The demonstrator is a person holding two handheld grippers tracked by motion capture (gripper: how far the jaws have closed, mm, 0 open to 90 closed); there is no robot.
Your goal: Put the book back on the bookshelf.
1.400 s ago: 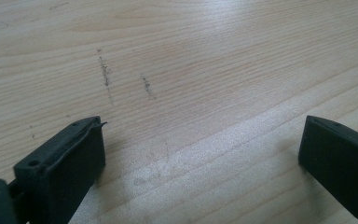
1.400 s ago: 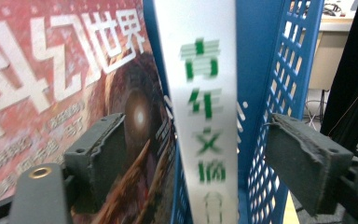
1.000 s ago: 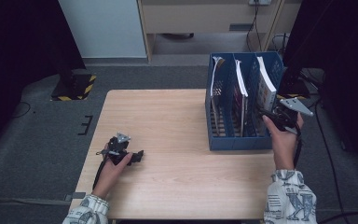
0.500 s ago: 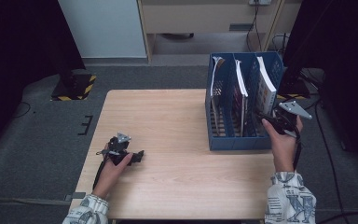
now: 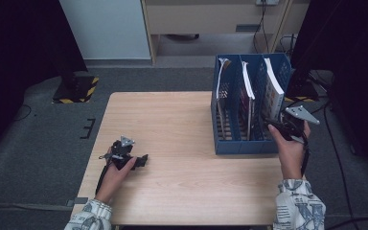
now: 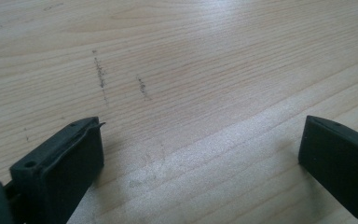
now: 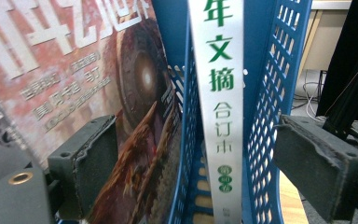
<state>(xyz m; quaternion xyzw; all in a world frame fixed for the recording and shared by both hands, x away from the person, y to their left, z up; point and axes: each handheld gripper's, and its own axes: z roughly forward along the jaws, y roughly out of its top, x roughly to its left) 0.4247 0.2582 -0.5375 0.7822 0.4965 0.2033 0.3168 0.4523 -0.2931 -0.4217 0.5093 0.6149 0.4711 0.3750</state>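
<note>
Resting low near the left edge of the pale, fine-grained wooden worktop (image 5: 182, 124), the left tongs (image 5: 143, 159) are released, their blocky black jaws spread over bare, faintly scuffed wood. At the right edge stands a blue perforated plastic file rack (image 5: 242, 144) with upright books. The right tongs (image 7: 200, 163) gape, matte pads either side of a glossy white book spine (image 7: 219, 93) with green characters.
</note>
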